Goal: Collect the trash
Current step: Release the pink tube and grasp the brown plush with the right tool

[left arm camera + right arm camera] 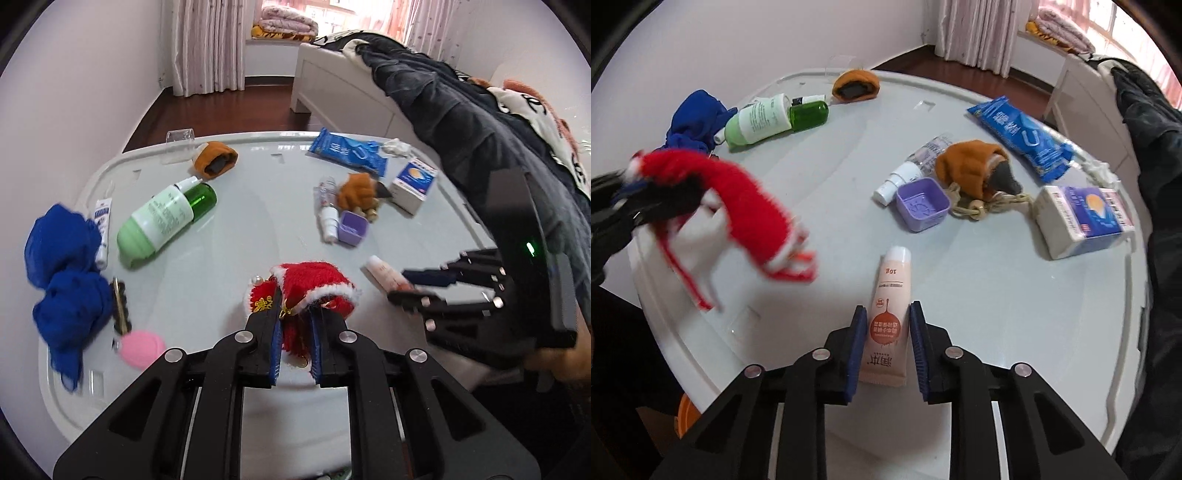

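Note:
My left gripper point(295, 317) is shut on a red knitted hat with white trim point(314, 288) and holds it above the white table point(229, 229). The hat also shows blurred at the left of the right wrist view point(738, 206). My right gripper point(888, 317) has its blue pads on both sides of a small pink tube point(888, 314) lying on the table; the pads sit close to the tube, and I cannot tell if they press it. The right gripper also shows in the left wrist view point(406, 284), at the tube point(384, 275).
On the table lie a green bottle point(162, 221), blue cloth point(66, 280), blue wrapper point(347, 151), white box point(413, 186), purple cup point(352, 227), two orange knitted items point(216, 160), small bottles point(327, 206) and a pink disc point(142, 347). A bed with dark clothes point(443, 92) stands at right.

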{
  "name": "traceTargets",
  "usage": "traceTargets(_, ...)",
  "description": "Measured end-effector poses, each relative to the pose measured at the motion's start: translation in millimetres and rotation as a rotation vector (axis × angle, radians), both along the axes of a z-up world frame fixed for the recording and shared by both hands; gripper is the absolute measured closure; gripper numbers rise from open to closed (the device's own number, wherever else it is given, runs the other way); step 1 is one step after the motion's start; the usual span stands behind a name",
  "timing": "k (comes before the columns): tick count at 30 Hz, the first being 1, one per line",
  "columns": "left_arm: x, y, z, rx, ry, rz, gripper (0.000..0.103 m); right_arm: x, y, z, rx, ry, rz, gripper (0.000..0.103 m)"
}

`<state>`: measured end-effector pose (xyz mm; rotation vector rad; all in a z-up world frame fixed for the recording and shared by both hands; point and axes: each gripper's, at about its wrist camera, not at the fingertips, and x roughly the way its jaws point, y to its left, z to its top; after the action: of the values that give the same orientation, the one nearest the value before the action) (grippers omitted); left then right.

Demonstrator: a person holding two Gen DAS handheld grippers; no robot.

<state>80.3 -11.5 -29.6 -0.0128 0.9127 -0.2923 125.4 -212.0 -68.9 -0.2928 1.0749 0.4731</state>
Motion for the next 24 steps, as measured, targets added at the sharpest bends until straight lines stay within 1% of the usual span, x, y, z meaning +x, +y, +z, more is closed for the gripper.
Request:
traceTargets(2,-9.2,2.9,2.7,-0.012,-0.003,-0.001,0.091,-4.6,-5.1,6.2,0.016,-0.002,-0.022,0.080)
traceTargets(5,-21.9,6.0,4.0,-0.026,0.001,-0.006,0.091,-11.3,-7.9,9.4,-0.005,0.000,-0.029,0.083)
traceTargets(7,-26.3,6.6,2.8,-0.034,0.006,-0.009,0.091,-11.0,-7.7,6.0,-0.024,0.021,-0.027,0.083)
traceTargets(9,-29.1,6.4,1.8,-0.046,0.007,-0.011,0.091,-10.9,-9.6,4.9,-0.013,0.006,-0.035,0.081)
traceTargets(10,-29.7,5.9,1.7,-0.048,0.007,-0.013,0.091,-9.5,-9.8,3.5,-0.018,0.008,-0.039,0.073)
traceTargets(12,-31.6,6.1,3.6,-0.063,-0.003,-0.017,0.091,-3.4,-12.0,9.8,0.039,-0.001,-0.046,0.069)
traceTargets(13,-32.6,6.0,4.3,-0.069,-0.008,-0.022,0.091,0.5,-12.8,13.5,0.052,-0.010,-0.055,0.060)
traceTargets(14,-32.7,5.4,5.3,-0.071,-0.017,-0.025,0.091,7.8,-13.8,20.5,0.057,-0.046,-0.074,0.050)
traceTargets(15,-32.9,5.6,6.1,-0.070,-0.024,-0.027,0.091,15.8,-14.1,26.4,0.064,-0.079,-0.082,0.029)
traceTargets(16,-32.6,4.6,6.3,-0.069,-0.031,-0.035,0.091,24.6,-14.0,30.9,0.073,-0.103,-0.086,0.024)
traceTargets(18,-31.3,3.3,5.6,-0.065,-0.038,-0.045,0.091,50.0,-9.9,35.8,0.073,-0.129,-0.092,0.025)
traceTargets(19,-30.4,2.8,4.8,-0.063,-0.041,-0.050,0.091,60.7,-6.8,37.2,0.063,-0.146,-0.093,0.027)
traceTargets(20,-28.3,2.7,3.5,-0.068,-0.035,-0.057,0.091,74.2,-2.1,37.7,0.047,-0.166,-0.092,0.027)
traceTargets(22,-25.8,4.3,1.0,-0.080,-0.029,-0.057,0.091,96.4,6.1,32.1,0.022,-0.154,-0.072,0.028)
traceTargets(23,-24.1,4.7,-0.9,-0.082,-0.023,-0.059,0.091,109.5,11.8,25.0,-0.011,-0.138,-0.062,0.028)
traceTargets(24,-21.7,4.9,-3.7,-0.081,-0.014,-0.062,0.091,119.8,16.0,17.7,-0.023,-0.115,-0.047,0.032)
